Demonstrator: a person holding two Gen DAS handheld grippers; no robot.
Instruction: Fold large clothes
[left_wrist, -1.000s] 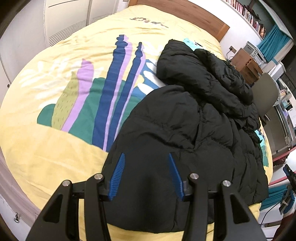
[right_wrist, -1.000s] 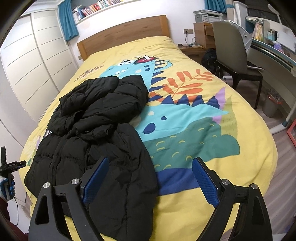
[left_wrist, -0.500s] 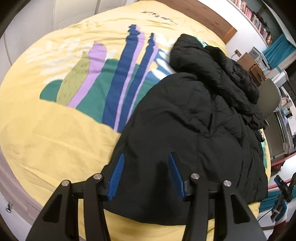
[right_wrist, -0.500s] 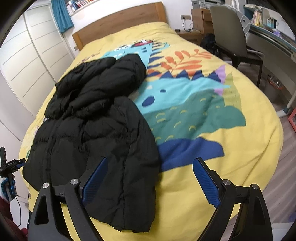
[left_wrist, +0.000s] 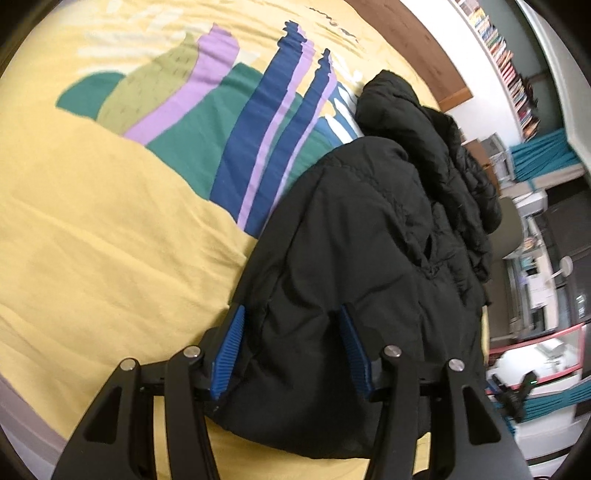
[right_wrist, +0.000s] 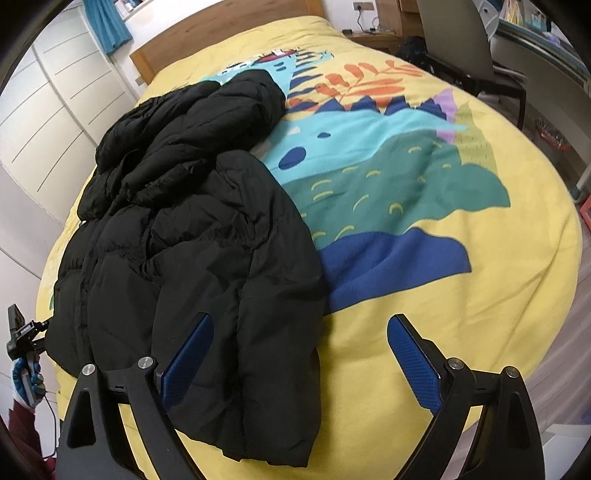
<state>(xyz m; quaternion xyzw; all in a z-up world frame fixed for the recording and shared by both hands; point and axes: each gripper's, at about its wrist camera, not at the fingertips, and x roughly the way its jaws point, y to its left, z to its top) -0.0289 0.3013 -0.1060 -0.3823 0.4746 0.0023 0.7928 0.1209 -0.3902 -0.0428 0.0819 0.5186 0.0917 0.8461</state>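
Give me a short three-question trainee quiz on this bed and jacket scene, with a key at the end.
1. True or false: the black jacket lies spread on the yellow bedspread.
2. Which tongs stand wider apart, the left tongs or the right tongs?
3. Multiple choice: what stands beside the bed by the desk? A) a ladder B) a chair C) a bicycle

Key:
1. True. It lies unfolded, hood end toward the headboard.
2. The right tongs. They hang open over the jacket's hem corner; the left tongs are opening with jacket fabric between the pads.
3. B
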